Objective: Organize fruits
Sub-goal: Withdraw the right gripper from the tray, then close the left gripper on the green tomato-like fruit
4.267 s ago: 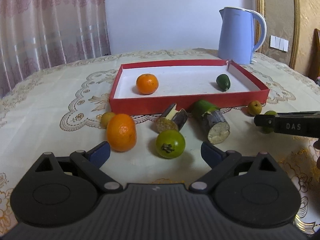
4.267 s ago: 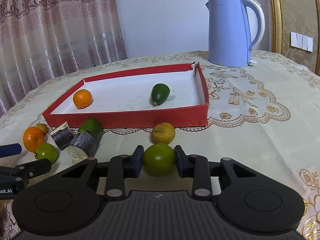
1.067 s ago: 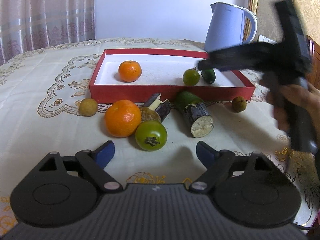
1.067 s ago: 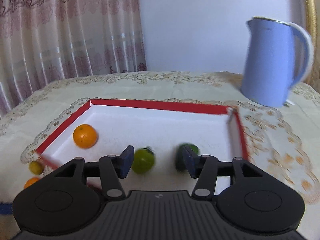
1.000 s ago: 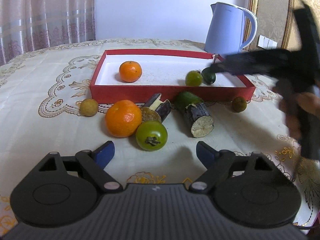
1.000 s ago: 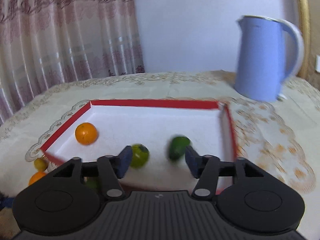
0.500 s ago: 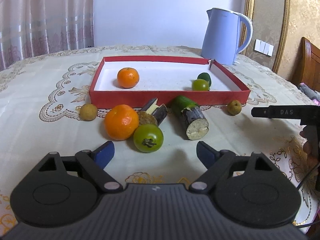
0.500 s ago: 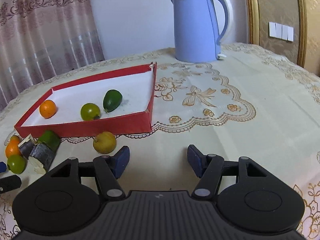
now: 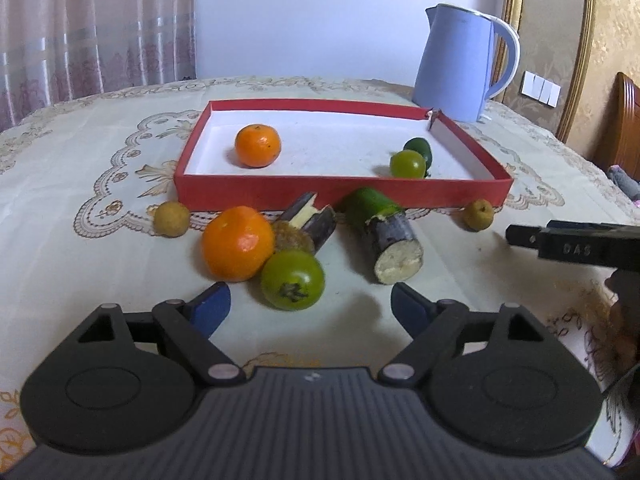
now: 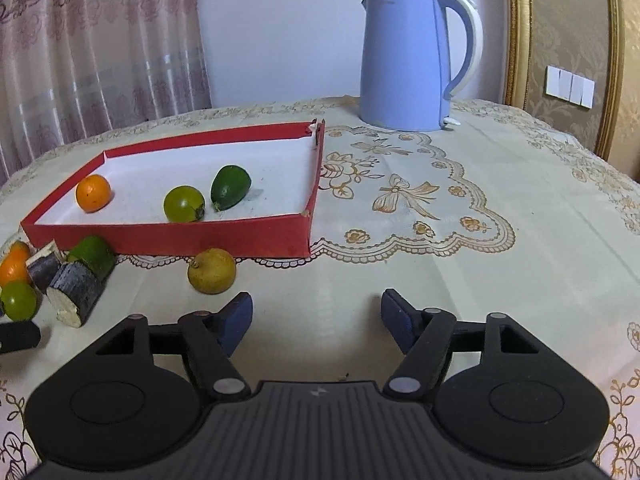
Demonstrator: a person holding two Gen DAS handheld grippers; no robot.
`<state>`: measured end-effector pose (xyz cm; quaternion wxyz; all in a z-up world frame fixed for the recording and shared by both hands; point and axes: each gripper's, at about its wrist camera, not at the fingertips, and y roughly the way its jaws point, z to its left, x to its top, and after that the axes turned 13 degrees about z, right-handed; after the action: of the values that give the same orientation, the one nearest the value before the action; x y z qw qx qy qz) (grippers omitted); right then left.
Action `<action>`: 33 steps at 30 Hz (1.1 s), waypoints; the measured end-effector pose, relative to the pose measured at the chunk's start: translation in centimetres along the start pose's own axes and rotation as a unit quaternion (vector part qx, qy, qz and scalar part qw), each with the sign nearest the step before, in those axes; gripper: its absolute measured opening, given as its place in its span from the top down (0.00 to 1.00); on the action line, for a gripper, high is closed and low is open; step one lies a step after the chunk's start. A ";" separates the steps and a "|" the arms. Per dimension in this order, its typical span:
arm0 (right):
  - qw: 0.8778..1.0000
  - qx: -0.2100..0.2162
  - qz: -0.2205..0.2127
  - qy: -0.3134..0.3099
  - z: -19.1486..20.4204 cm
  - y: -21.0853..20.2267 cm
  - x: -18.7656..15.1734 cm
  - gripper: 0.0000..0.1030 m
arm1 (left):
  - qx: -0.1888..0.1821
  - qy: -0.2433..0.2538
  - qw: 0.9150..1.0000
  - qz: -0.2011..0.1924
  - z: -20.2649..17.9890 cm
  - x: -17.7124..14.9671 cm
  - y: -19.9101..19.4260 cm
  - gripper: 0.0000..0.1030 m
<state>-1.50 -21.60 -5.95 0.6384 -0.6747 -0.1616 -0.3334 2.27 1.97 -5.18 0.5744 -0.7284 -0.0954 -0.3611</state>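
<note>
A red tray [image 9: 340, 190] holds a small orange [image 9: 258, 146], a green tomato [image 9: 408, 164] and a dark green fruit [image 9: 418, 148]. In front of it lie a big orange [image 9: 238, 244], a second green tomato [image 9: 292, 280], two sugarcane pieces [image 9: 390, 236] and two small yellow fruits [image 9: 172, 219]. My left gripper [image 9: 310, 306] is open and its jaws are closing a little; the second green tomato sits just ahead of its tips, untouched. My right gripper [image 10: 316, 312] is low over the cloth with jaws opening and nothing between them. A yellow fruit [image 10: 212, 271] lies just beyond its left finger.
A blue kettle [image 10: 408, 60] stands behind the tray's far right corner. The right gripper's body [image 9: 560, 240] reaches in from the right in the left wrist view. An embroidered cloth [image 10: 420, 208] covers the round table, and curtains hang behind it.
The green tomato my right gripper carried now rests in the tray. That gripper has pulled back from over the tray, come down to the table, and its jaws stand wider. The left gripper stayed put.
</note>
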 end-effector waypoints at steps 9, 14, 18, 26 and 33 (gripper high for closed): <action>1.000 0.003 0.001 -0.001 -0.1 0.0 0.0 0.28 | 0.031 0.024 0.999 -0.006 -2.0 0.5 0.5 0.26; 1.000 0.005 0.001 -0.002 -0.1 0.0 0.0 0.26 | 0.039 0.021 0.999 -0.008 -1.9 0.7 0.6 0.41; 1.000 0.006 0.001 -0.001 -0.2 0.0 0.0 0.26 | 0.037 0.009 0.999 0.003 -1.2 0.5 0.7 0.62; 1.000 0.005 0.002 -0.003 -0.1 0.1 0.0 0.25 | 0.041 0.007 0.999 0.003 -1.1 1.0 1.0 0.69; 1.000 0.004 0.002 -0.004 0.1 0.1 0.0 0.25 | 0.040 0.000 0.999 0.005 -1.0 1.1 0.9 0.69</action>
<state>-1.42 -21.52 -6.02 0.6411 -0.6740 -0.1639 -0.3284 3.15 0.48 -5.13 0.6046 -0.7055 -0.1060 -0.3543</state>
